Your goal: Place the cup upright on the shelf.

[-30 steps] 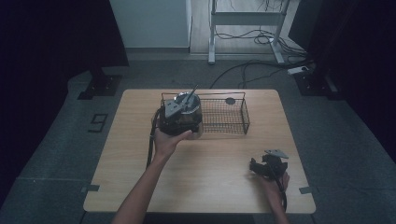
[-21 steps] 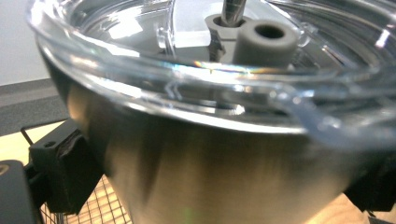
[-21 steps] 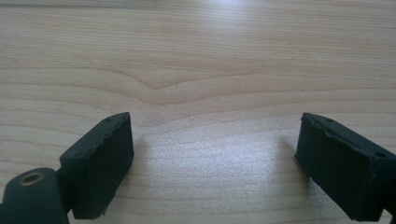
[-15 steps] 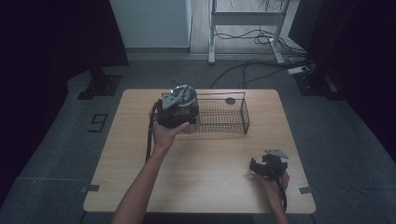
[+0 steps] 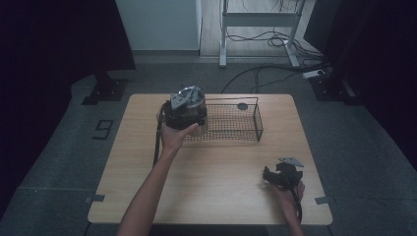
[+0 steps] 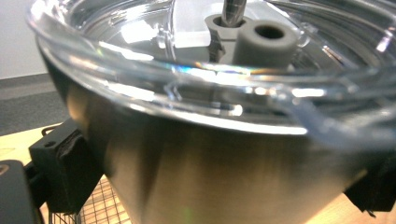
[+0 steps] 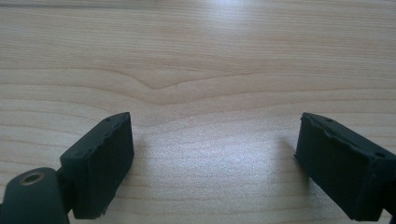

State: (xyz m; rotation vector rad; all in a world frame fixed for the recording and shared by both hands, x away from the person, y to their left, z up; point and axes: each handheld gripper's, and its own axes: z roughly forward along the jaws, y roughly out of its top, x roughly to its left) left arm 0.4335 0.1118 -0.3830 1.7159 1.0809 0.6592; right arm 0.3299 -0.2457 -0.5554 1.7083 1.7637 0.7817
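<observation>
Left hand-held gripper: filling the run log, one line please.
left hand-held gripper: shut on steel cup | over wire basket | right hand-held gripper: open

high: overhead, facing table (image 5: 216, 167) | claw views: close, perhaps sharing tabletop

The left tongs (image 5: 183, 109), clamped on the steel cup (image 5: 187, 104), have drifted up and leftward in the high view. They've reached the wire basket (image 5: 231, 119)'s left end.

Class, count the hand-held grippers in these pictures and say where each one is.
2. The left gripper is at the wire basket's left end, holding a steel cup. The right gripper sits open near the table's front right corner.
</observation>
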